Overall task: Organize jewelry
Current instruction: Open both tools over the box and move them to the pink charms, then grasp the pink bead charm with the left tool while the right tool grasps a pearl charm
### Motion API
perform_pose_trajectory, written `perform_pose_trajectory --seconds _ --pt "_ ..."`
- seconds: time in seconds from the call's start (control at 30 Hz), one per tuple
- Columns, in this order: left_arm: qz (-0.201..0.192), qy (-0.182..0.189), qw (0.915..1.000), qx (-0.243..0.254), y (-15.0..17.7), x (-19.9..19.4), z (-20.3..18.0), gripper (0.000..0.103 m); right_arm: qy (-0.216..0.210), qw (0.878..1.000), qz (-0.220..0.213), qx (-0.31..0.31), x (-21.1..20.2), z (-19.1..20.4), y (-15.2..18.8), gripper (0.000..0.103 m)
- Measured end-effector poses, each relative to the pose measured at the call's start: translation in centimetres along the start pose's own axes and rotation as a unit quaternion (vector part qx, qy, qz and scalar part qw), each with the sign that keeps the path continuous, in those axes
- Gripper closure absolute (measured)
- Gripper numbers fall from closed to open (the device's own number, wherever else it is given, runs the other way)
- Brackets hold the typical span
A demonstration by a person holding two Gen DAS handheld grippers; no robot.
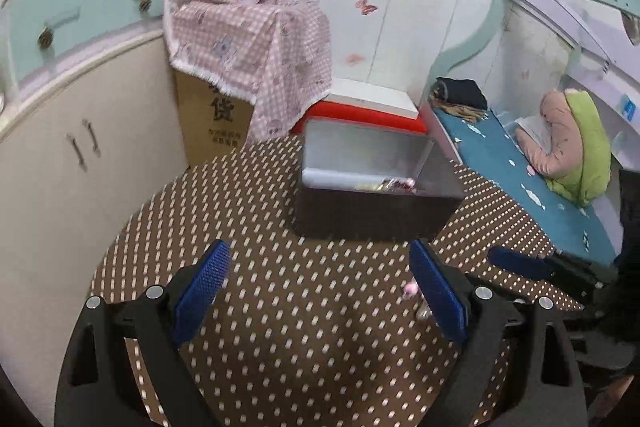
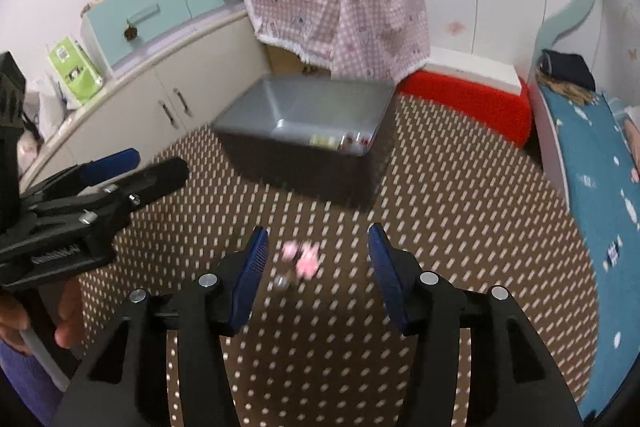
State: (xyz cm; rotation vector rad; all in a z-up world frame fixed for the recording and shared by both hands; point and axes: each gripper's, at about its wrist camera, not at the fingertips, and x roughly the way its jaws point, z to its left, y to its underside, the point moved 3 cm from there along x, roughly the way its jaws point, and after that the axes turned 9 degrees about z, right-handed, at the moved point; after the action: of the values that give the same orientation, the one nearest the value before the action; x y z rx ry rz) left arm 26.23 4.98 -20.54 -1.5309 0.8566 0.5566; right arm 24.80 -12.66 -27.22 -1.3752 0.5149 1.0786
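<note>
A grey open box stands on the brown dotted table, with a few small jewelry pieces lying at its bottom. A pink jewelry piece with a small silver part lies on the table. My right gripper hangs over it, open, the piece between its blue pads and apart from them. My left gripper is open and empty, nearer than the box. In the right wrist view the left gripper shows at the left.
A cream cabinet curves along the table's left side. A cardboard box under a pink checked cloth and a red and white box stand behind the grey box. A bed with a blue sheet runs along the right.
</note>
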Motion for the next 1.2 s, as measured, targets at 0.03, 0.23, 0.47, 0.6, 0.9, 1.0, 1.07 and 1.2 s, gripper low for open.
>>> perform_pose_trajectory --seconds 0.03,0.23,0.47,0.6,0.9,1.0,1.07,1.2 --pt "0.003 0.001 1.0 -0.008 0.4 0.1 0.4 0.015 0.001 1.0 0.009 0.001 0.7 0.2 0.5 0.052" --pt "0.013 0.001 0.9992 -0.038 2.0 0.2 2.4 0.015 0.015 0.999 0.031 0.004 3.3 1.6 1.6 0.052" --pt "0.015 0.009 0.9991 -0.038 2.3 0.1 2.5 0.015 0.037 0.999 0.028 -0.008 3.6 2.1 1.6 0.08" --pt "0.015 0.019 0.9991 -0.034 2.2 0.3 1.8 0.015 0.03 0.999 0.031 -0.014 3.1 1.4 1.9 0.092" --pt "0.042 0.052 0.9977 -0.005 2.3 2.4 -2.3 0.015 0.025 0.999 0.017 0.018 0.7 -2.7 2.8 0.092" --pt "0.059 0.052 0.9968 0.012 2.3 4.1 -4.3 0.015 0.019 0.999 0.016 0.026 0.5 -4.0 2.7 0.092" --pt "0.068 0.058 0.9958 0.022 2.4 5.0 -5.1 0.015 0.017 0.999 0.016 0.03 0.4 -4.6 2.7 0.092" --pt "0.091 0.046 0.9943 0.033 2.4 7.0 -6.4 0.016 0.008 0.999 0.014 0.035 0.4 -5.6 2.7 0.091"
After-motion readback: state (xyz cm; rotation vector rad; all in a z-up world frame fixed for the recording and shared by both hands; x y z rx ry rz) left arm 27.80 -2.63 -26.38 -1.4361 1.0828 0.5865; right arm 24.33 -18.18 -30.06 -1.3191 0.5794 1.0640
